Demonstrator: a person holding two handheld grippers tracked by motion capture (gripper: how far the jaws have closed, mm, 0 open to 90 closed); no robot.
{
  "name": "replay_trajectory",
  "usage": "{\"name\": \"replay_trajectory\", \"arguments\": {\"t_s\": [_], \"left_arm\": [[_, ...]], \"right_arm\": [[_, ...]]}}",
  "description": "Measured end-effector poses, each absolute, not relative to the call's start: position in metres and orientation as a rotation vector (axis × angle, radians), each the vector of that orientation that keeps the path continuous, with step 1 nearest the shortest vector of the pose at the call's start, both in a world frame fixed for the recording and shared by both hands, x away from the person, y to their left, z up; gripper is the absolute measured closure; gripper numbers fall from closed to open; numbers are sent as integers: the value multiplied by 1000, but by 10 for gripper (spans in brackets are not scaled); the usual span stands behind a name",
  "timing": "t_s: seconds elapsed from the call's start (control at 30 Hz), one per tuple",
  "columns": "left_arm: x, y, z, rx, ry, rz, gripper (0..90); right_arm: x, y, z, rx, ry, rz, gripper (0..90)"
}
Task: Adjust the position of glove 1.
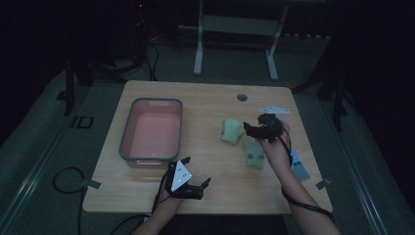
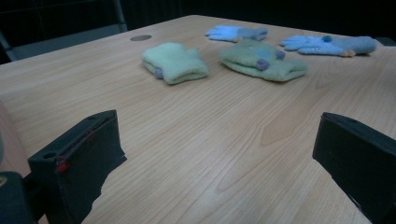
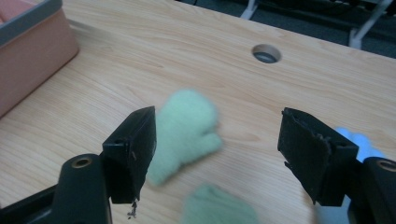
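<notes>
The step in hand is judged to be the pick-up of the green mitten (image 3: 187,128) that lies on the surface (image 1: 210,98), between the pink bin (image 1: 151,129) and the right gripper (image 1: 250,128). For a good grasp, the jaws should be lowered until the mitten's thick middle sits squarely between them, not its thumb or cuff, so that the soft knit is caught in 1 fold and does not slip out. The closing is best left until both pads are down at the cloth. Care is needed with the 2nd green mitten (image 1: 255,154), just beside and nearer the person, so that it is not dragged along.

The right gripper is held above the surface, angled forward and down, with its jaws spread and nothing pinched; the mitten is seen under the gap, towards the left jaw, in the right gripper view. The right forearm reaches in from the near edge. The left gripper (image 1: 201,186) is rested low near the front edge, pointed across towards the mittens, its jaws spread wide and empty. 2 blue gloves (image 2: 327,44) lie farther off.
</notes>
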State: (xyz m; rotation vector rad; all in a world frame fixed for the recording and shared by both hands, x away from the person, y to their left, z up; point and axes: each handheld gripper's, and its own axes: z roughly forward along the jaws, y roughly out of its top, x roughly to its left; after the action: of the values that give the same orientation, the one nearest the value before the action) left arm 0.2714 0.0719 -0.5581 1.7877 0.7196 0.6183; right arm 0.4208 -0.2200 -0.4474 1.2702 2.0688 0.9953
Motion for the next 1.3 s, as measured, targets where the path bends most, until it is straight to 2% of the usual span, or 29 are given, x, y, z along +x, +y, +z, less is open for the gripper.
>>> {"name": "replay_trajectory", "arguments": {"t_s": [0.53,0.87,1.1,1.3], "left_arm": [[271,73,-558,1786,710,614,10],[271,73,-558,1783,710,610,10],[271,73,-558,1779,711,607,10],[271,73,-558,1778,711,606,10]], "right_arm": [[456,-179,-472,1336,2155,986,340],[475,-166,-494,1378,2207,943,406],[490,-164,-511,1420,2229,903,505],[496,-161,-527,1408,2264,816,530]]}}
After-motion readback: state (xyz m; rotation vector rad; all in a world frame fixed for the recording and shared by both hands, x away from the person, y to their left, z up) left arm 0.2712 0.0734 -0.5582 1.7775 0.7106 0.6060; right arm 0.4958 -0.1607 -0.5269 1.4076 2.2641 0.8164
